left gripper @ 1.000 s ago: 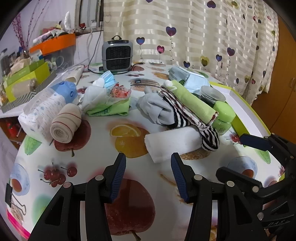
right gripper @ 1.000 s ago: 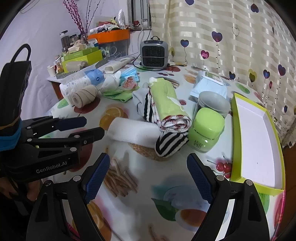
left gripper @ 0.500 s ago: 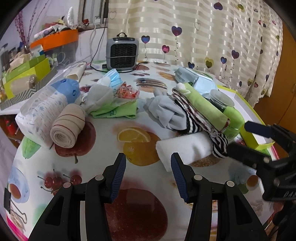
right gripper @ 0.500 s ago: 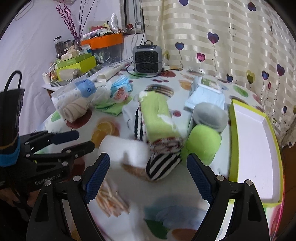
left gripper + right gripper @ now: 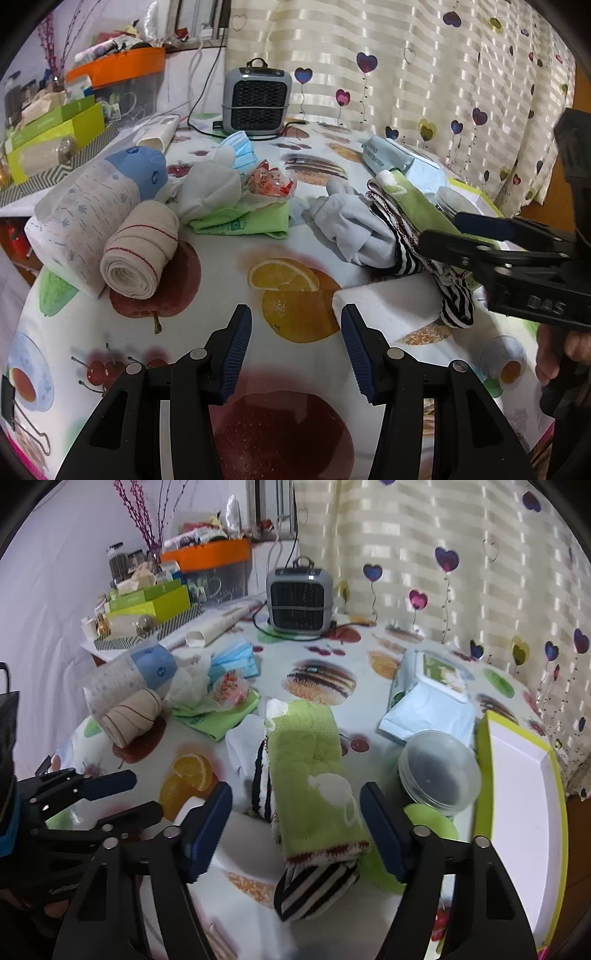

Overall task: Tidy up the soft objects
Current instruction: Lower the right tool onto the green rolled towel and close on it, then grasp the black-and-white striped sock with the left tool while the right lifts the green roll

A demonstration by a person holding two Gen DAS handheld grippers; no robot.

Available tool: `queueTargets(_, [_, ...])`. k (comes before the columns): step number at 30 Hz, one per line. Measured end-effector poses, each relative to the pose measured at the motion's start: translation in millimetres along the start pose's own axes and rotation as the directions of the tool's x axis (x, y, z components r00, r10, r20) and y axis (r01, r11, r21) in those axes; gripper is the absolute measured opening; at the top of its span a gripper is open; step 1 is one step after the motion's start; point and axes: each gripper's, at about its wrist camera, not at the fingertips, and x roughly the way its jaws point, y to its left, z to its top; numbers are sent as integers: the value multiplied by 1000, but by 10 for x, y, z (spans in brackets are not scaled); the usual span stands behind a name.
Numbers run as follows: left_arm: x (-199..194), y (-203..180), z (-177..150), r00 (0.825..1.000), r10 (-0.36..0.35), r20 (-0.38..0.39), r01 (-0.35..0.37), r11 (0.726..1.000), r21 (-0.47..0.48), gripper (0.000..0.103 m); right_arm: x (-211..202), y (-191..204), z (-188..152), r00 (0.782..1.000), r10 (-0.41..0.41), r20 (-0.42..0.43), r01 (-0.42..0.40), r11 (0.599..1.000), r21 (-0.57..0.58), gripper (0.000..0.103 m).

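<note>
Currently both tongs are released, nothing between the pads. The right tongs (image 5: 295, 823) sit spread on either side of the green towel (image 5: 314, 775) — pads near it, contact cannot be confirmed. The towel lies lengthwise on top of a striped black-and-white cloth (image 5: 314, 890), w/ a grey garment (image 5: 354, 229) just beside it on the left. A white rolled towel (image 5: 384, 314) lies on the counter (image 5: 221, 258) under the front edge of the striped cloth.

The left tongs (image 5: 295, 347) hover over the fruit-print counter, approx. in front of the white roll, apart from it. In the left wrist view the right tongs (image 5: 476, 236) appear side-on above the towel stack.

Other items:
- beige bandage roll (image 5: 140, 254) — touching a wrapped tissue pack (image 5: 88, 206), left side
- green cloth (image 5: 243, 225) under a pile of bags and blue masks (image 5: 240, 151)
- clear lidded jar (image 5: 439, 771) and green jar (image 5: 424, 823), right of the towel
- yellow-rimmed white tray (image 5: 517, 775) at the right edge
- wet-wipe pack (image 5: 432, 686), small heater (image 5: 299, 598) at the rear.
</note>
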Motion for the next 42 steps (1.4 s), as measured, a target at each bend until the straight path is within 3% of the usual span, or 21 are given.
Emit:
queueTargets(4, [29, 18, 3, 1000, -1, -5, 1, 1000, -5, 50, 97, -52, 17, 1000, -4, -31, 4, 1000, 7, 55])
queueTargets(6, [36, 25, 3, 1000, -2, -8, 2, 1000, -7, 50, 102, -73, 21, 999, -2, -36, 3, 1000, 9, 42])
queueTargets(9, [37, 27, 1, 1000, -3, -8, 3, 1000, -8, 50, 66, -105, 33, 1000, 5, -23, -4, 1000, 22, 36])
queueTargets(21, [-19, -18, 11, 999, -45, 12, 45, 999, -4, 50, -359, -165, 88, 995, 19, 102, -26, 998, 61, 32])
queueTargets(27, [-47, -123, 41, 994, -111, 11, 110, 994, 19, 50, -582, -218, 20, 990, 1, 141, -14, 996, 88, 32])
queueTargets(42, [90, -838, 56, 945, -320, -67, 326, 937, 122, 50, -1000, -591, -300, 982, -75, 176, 39, 980, 196, 32])
